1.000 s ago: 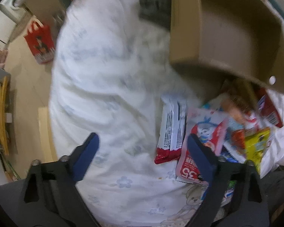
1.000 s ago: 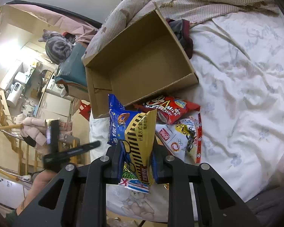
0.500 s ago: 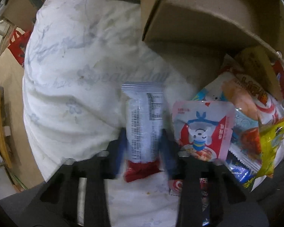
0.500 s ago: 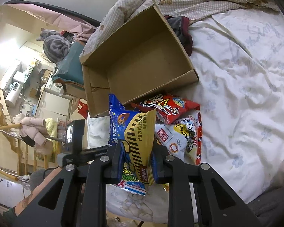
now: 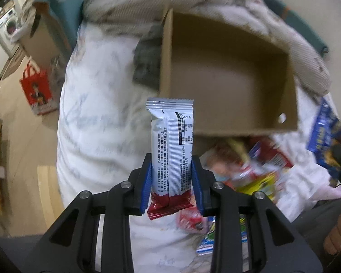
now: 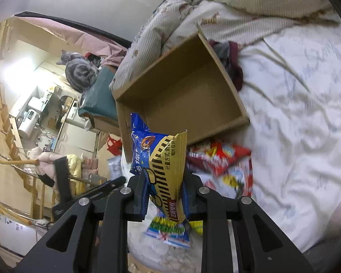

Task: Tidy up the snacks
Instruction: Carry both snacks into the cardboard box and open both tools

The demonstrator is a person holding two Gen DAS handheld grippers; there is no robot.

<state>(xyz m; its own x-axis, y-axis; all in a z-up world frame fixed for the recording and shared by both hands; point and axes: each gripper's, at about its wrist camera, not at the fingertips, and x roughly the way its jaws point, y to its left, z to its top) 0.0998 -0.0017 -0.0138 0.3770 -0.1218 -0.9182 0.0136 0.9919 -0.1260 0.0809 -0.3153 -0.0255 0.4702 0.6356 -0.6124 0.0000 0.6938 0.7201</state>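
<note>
Cardboard box (image 5: 227, 86) sits empty on the bed beyond the left gripper (image 5: 171, 182), pinching a silver snack bar (image 5: 171, 145), and the right gripper (image 6: 164, 191), pinching a blue-and-yellow packet (image 6: 166, 163); both likely need carrying over the box and releasing.

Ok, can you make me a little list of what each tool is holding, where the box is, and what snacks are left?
left tool: shut on the silver and red snack bar, held upright
right tool: shut on the blue and yellow snack bag
cardboard box: open, on the white bed sheet, nothing seen inside
loose snacks: a pile on the sheet just in front of the box
also there: a grey cat in the background
</note>
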